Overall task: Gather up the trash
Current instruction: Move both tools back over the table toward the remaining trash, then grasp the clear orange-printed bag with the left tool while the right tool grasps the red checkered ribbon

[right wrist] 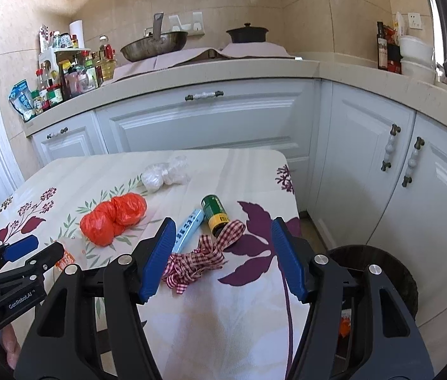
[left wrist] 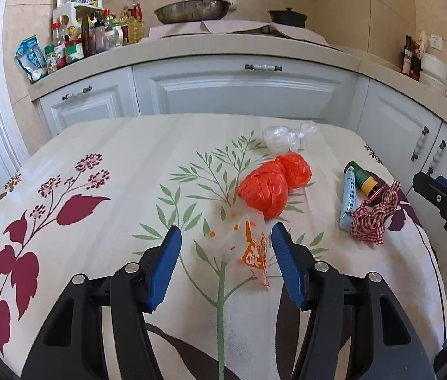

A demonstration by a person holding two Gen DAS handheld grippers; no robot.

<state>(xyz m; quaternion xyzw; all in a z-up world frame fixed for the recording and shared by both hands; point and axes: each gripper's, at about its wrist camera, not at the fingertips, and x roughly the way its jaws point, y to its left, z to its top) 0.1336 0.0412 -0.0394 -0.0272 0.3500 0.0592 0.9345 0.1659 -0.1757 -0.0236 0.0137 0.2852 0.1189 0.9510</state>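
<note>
Fingers parted on both grippers, left gripper (left wrist: 225, 237) tilted over clear wrapper (left wrist: 253, 253), right gripper (right wrist: 220, 232) above checked ribbon (right wrist: 199, 259).

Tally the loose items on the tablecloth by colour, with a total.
Orange: 2, the orange bag bundle and the clear wrapper with orange print
Clear: 1, the clear plastic wad
Blue: 1, the tube
Green: 1, the bottle
Red-checked: 1, the ribbon
Total: 6

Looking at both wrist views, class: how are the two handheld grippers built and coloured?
Both the left gripper and right gripper have black angular frames with silver pivot bolts and ribbed blue pads on the jaws. White lettering marks the left gripper's body in the right view.
</note>
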